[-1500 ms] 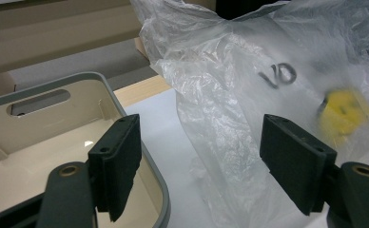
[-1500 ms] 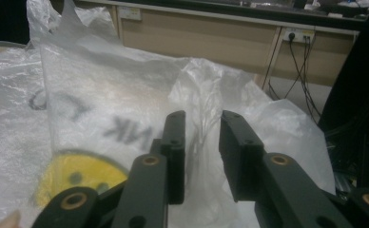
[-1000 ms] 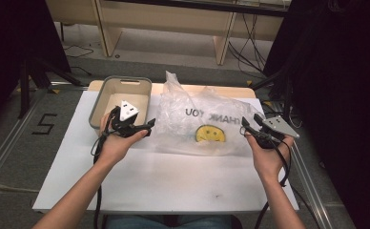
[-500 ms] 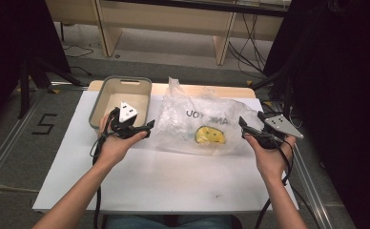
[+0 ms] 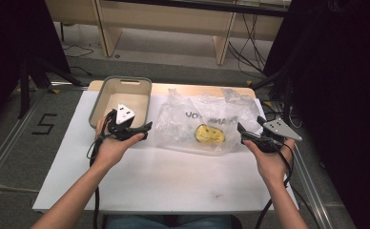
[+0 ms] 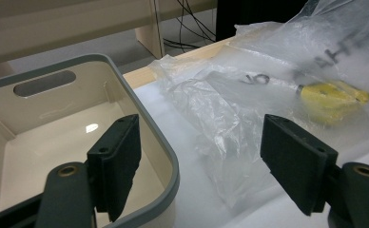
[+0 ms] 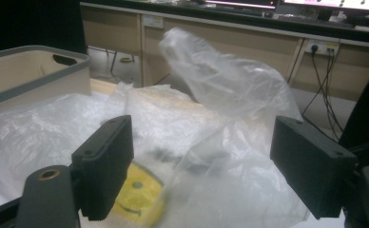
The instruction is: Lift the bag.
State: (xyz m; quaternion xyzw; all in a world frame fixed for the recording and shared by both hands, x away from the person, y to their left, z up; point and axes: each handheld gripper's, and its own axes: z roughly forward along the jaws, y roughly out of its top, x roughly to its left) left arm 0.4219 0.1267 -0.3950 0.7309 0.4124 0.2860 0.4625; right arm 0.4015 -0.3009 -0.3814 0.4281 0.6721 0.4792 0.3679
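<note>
Plastic bag (image 5: 207, 126) lies between both grippers' open fingers (image 7: 104, 164), right set just widened, seemingly untouched.

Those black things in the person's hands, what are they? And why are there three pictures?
They are hand-held tongs: a person squeezes them to pick things up, one in each hand. The top picture comes from a camera above the table, looking down. There you see the left tongs and the right tongs, with the forearms coming in from the bottom.

The other two pictures come from small cameras riding on the tongs, so the two black pads at the bottom of each are that tool's own tips.

On the white table lies a crinkly clear plastic bag with a yellow smiley face printed on it, and beside it a beige bin with a grey rim.

Nothing is held. Both tongs are open; the right ones have just been opening, with nothing pinched between them.
</note>
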